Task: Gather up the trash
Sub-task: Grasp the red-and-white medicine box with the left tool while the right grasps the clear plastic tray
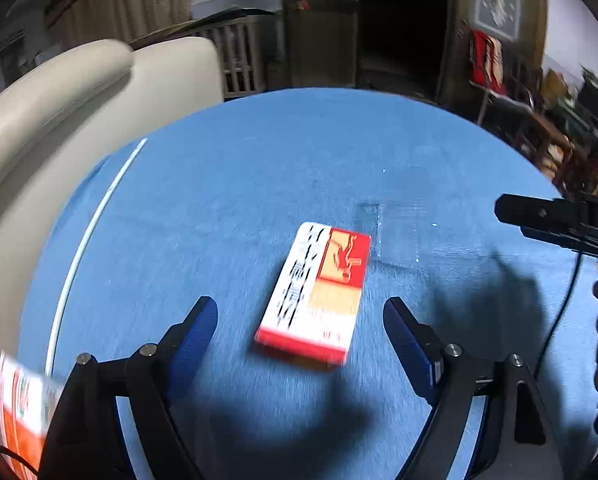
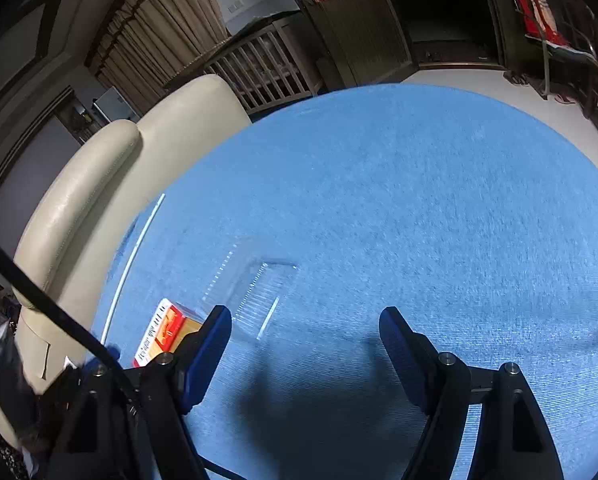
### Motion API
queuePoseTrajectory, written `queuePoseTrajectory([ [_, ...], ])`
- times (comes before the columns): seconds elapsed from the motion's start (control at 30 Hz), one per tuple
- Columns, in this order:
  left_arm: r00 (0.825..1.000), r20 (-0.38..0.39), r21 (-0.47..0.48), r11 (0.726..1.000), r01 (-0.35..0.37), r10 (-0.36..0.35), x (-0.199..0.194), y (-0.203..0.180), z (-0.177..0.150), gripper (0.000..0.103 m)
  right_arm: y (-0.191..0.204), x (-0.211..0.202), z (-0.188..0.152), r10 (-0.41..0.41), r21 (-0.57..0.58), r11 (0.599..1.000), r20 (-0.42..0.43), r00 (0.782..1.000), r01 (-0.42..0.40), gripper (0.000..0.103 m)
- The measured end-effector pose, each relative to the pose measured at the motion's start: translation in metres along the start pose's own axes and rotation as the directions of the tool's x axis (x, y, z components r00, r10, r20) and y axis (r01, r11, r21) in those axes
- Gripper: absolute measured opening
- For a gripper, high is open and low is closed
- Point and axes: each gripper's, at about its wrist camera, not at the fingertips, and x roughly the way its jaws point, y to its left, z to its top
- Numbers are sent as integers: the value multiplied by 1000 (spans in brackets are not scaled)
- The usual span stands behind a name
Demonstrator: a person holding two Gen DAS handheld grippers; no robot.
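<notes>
A red, white and orange carton [image 1: 317, 292] lies flat on the blue tablecloth [image 1: 259, 184]. My left gripper [image 1: 301, 312] is open, with the near end of the carton between its fingers. A clear plastic wrapper [image 1: 395, 232] lies just beyond the carton. In the right wrist view my right gripper [image 2: 305, 320] is open and empty above the cloth [image 2: 419, 200]. The clear wrapper [image 2: 255, 292] lies just ahead of its left finger. The carton [image 2: 165, 332] is partly hidden behind that finger. The right gripper's body [image 1: 559, 220] shows at the right edge of the left wrist view.
A cream leather chair [image 1: 59, 120] stands against the table's left side; it also shows in the right wrist view [image 2: 99, 184]. A white strip [image 1: 83, 248] runs along the cloth's left edge. Another orange and white pack [image 1: 23, 408] sits at the lower left.
</notes>
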Motion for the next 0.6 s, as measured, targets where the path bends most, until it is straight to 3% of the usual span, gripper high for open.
queuePoseTrajectory([
  [0.1, 999, -45, 0, 1000, 13, -13, 18, 0, 5, 85, -6, 9, 4, 2, 6, 1000, -19, 1000, -1, 79],
  [0.13, 999, -43, -24, 1000, 15, -16, 20, 3, 3, 77, -5, 11, 4, 1, 3, 1000, -22, 1000, -1, 79],
  [0.17, 999, -50, -47, 999, 16, -18, 20, 6, 2, 54, -3, 15, 6, 4, -2, 1000, -28, 1000, -4, 79],
  [0.43, 995, -42, -169, 981, -93, 87, -20, 17, -35, 52, 35, 44, 17, 27, -54, 998, -43, 999, -30, 79],
  [0.6, 995, -40, -215, 972, -94, 87, -41, 14, -56, 52, 70, 70, 11, -44, -150, 988, -38, 998, 38, 79],
])
